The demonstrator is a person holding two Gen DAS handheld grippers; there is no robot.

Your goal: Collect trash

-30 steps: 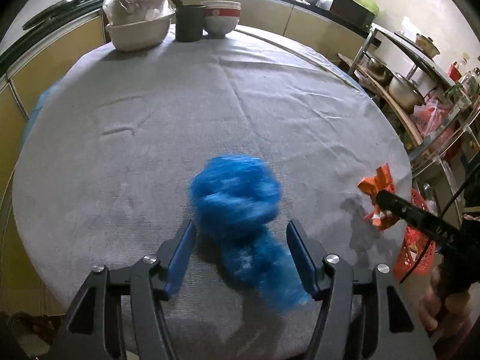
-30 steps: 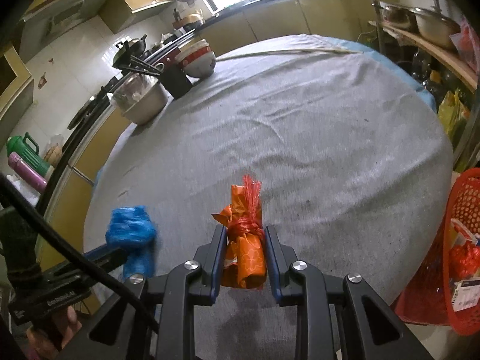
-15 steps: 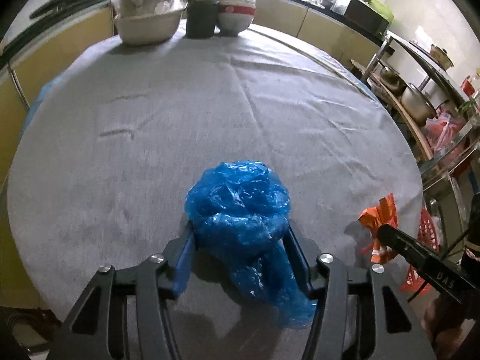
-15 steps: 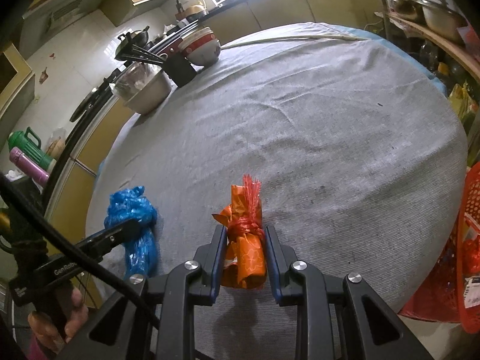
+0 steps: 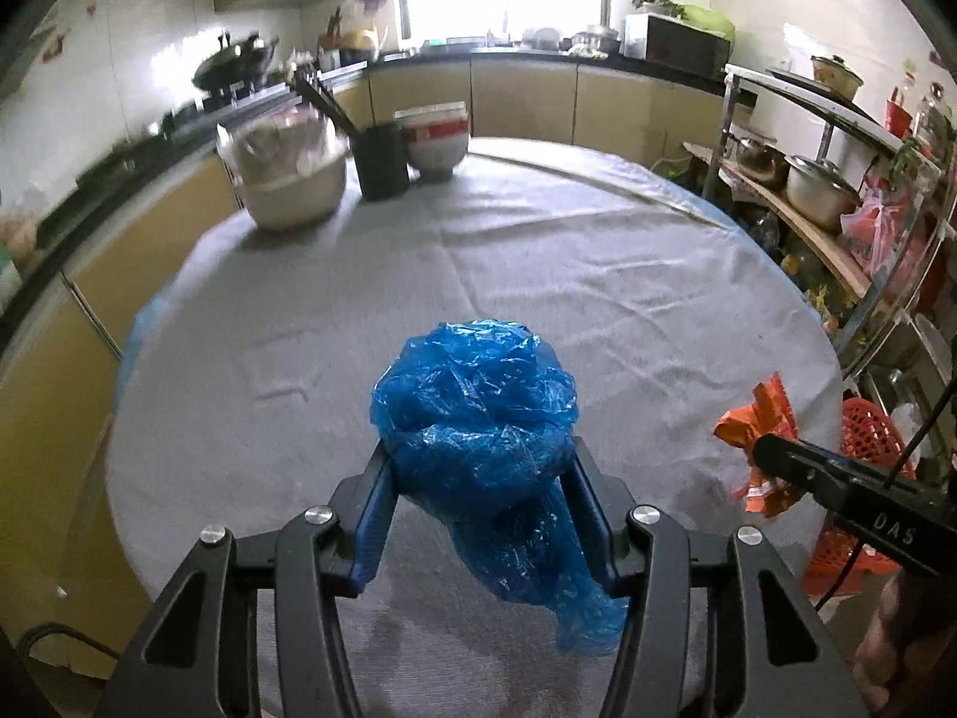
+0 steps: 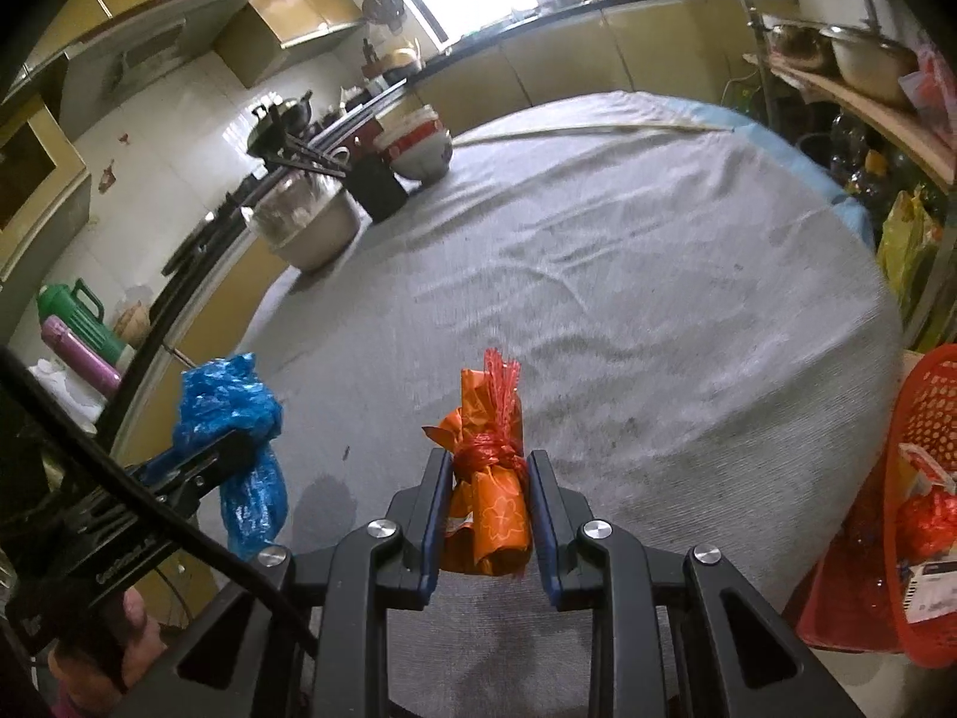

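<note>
Between the left claw's [image 5: 481, 493] blue pads sits the blue plastic bag [image 5: 478, 419], crumpled into a ball with a loose tail hanging below. A second ago the bag lay on the table [image 5: 598, 275] with the pads apart on either side; the jaws have just been closing, now press its sides, and the bag hangs clear of the cloth. Judgement: pick-up of this piece is done; carry to the bin comes next. Left claw: partly closed, clenched on the bag. Right claw [image 6: 487, 499]: nearly closed, grasping the orange wrapper [image 6: 490, 496] at its tied neck, unchanged over the last second, held just above the table edge. Red basket [image 6: 924, 496] stands beside the table on the right, already holding rubbish; probable drop point. Bowls and a dark cup [image 5: 380, 158] at the far rim, well apart from both claws.
</note>
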